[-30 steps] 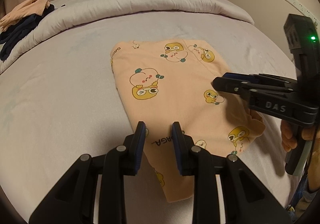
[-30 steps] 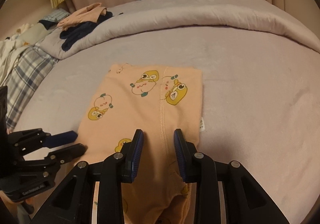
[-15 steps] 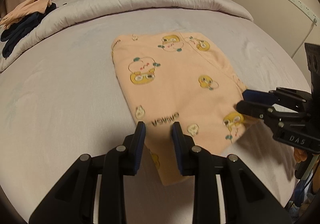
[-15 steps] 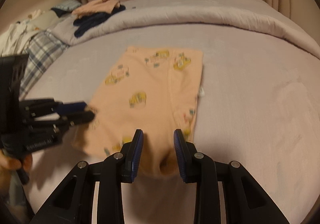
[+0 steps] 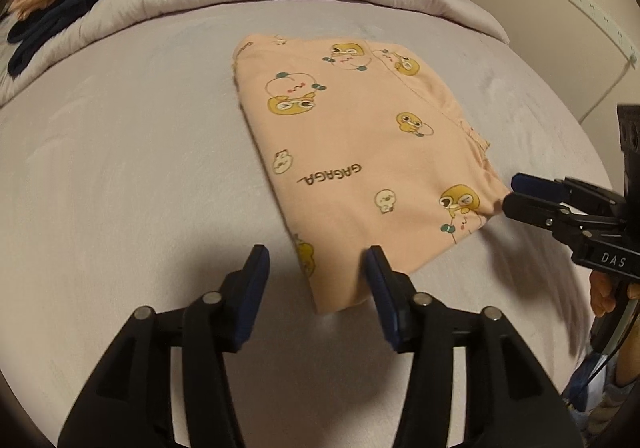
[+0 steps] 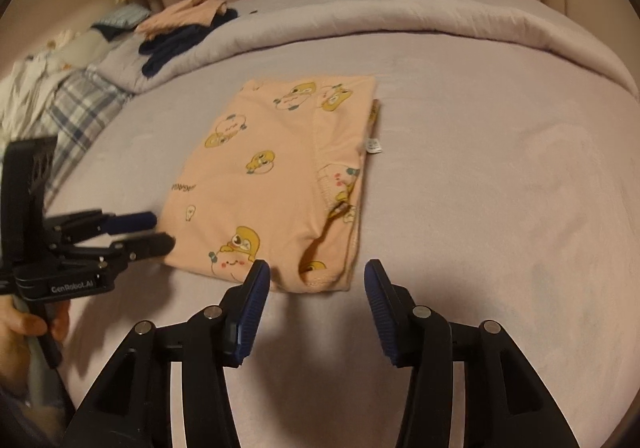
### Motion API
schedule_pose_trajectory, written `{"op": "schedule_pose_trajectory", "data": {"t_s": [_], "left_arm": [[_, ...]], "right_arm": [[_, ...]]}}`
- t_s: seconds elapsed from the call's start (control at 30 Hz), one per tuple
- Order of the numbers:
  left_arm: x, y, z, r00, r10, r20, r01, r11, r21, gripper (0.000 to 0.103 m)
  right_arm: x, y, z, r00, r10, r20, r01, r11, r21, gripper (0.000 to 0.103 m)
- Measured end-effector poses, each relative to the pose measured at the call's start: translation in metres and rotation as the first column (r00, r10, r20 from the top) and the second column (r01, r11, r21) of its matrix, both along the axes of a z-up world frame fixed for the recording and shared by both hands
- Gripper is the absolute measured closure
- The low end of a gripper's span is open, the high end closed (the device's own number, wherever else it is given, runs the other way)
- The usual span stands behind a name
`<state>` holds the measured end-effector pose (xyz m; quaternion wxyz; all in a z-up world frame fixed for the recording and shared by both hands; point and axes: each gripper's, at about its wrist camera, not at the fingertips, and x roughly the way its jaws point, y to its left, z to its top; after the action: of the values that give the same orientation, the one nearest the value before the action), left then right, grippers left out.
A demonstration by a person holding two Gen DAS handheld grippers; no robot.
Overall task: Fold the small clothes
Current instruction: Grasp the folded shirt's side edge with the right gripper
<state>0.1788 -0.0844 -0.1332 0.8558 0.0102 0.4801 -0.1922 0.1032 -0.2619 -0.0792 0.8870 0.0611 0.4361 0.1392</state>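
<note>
The folded peach garment (image 6: 288, 184) lies flat in the middle of the bed (image 6: 500, 188), with bare sheet all around it. The left gripper (image 5: 316, 260) and the right gripper (image 6: 316, 274) have just been opening; both hold nothing, each at a near corner. At ten o'clock, a pile of clothes (image 6: 180, 28) is partly cut off.

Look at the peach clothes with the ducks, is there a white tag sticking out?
Yes, a small white tag pokes out from the right edge of the folded peach garment.
</note>
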Motion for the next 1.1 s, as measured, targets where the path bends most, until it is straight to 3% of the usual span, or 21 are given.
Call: {"op": "schedule_pose_trajectory", "data": {"t_s": [0.13, 0.23, 0.6, 0.8, 1.1], "left_arm": [[0.004, 0.007, 0.000, 0.999, 0.034, -0.025, -0.035, 0.998, -0.046, 0.041], [0.008, 0.012, -0.001, 0.997, 0.052, -0.050, -0.057, 0.995, -0.087, 0.040], [0.019, 0.015, -0.001, 0.994, 0.069, -0.089, -0.082, 0.985, -0.151, 0.029], [0.033, 0.020, 0.002, 0.991, 0.081, -0.108, -0.101, 0.974, -0.201, 0.029], [0.050, 0.018, 0.001, 0.991, 0.081, -0.108, -0.103, 0.971, -0.217, 0.029]], "right_arm": [[0.006, -0.013, -0.004, 0.999, -0.029, -0.037, 0.033, 0.993, 0.110, 0.039], [0.010, -0.017, -0.009, 0.997, -0.034, -0.065, 0.045, 0.983, 0.177, 0.036], [0.026, -0.021, -0.015, 0.993, -0.042, -0.108, 0.070, 0.961, 0.266, 0.033], [0.038, -0.022, -0.018, 0.992, -0.041, -0.121, 0.077, 0.948, 0.310, 0.033], [0.049, -0.020, -0.022, 0.991, -0.020, -0.130, 0.063, 0.940, 0.335, 0.033]]}}
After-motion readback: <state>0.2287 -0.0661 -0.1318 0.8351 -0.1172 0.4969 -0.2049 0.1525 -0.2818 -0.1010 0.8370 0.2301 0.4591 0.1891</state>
